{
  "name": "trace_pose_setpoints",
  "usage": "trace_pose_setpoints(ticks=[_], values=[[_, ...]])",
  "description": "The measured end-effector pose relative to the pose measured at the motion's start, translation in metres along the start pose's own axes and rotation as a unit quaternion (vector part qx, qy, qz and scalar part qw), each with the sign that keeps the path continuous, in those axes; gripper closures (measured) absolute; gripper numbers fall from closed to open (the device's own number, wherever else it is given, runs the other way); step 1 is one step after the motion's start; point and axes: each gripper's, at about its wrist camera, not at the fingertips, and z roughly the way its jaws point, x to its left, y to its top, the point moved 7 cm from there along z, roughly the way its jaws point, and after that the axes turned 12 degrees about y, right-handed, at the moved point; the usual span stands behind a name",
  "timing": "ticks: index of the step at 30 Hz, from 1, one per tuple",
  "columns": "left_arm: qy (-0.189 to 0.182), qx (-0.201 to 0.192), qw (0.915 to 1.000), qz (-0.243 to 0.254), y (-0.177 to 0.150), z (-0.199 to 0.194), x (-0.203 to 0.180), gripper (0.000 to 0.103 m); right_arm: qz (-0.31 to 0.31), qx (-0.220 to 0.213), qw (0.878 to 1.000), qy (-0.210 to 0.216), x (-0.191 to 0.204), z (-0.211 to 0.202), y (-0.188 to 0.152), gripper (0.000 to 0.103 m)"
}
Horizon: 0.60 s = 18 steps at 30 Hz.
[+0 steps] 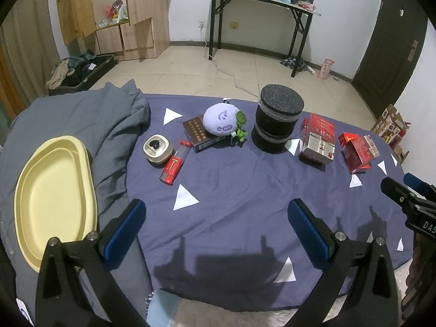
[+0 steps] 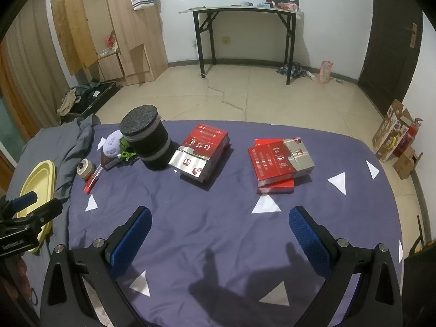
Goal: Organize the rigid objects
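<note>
Red cartons (image 1: 317, 140) lie on the purple sheet (image 1: 239, 190) right of the black foam cylinder (image 1: 278, 118) in the left wrist view; the left gripper (image 1: 215, 226) hovers wide apart and empty, yellow tray (image 1: 54, 199) at its left. Right wrist view: the right gripper (image 2: 219, 231) gapes wide, empty, near the second carton stack (image 2: 279, 160).

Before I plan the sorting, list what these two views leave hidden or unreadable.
- Dark box: the plush toy lies on it in the left wrist view; the black foam cylinder blocks most of it in the right wrist view.
- Lower red pack: only its edges show beneath the upper pack.
- Pack lettering: too blurred to read.
- Yellow tray: partly covered by the left claw in the right wrist view.
</note>
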Motion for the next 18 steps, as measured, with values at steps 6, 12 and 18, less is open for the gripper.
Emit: trace_pose_setpoints(ticks=[6, 12, 18], values=[[0.000, -0.001, 1.0000, 0.000, 0.0002, -0.0001, 0.0002, 0.000, -0.004, 0.001, 1.000, -0.003, 0.0002, 0.0008, 0.0004, 0.000], [0.002, -0.004, 1.0000, 0.003, 0.0001, -0.0013, 0.0007, 0.000, -0.006, -0.001, 1.000, -0.006, 0.0005, -0.0005, -0.0003, 0.000], [0.006, -0.007, 0.9999, 0.007, 0.0010, -0.0034, -0.0010, 0.000, -0.009, 0.008, 1.000, -0.003, 0.0023, 0.0037, -0.0021, 0.000]])
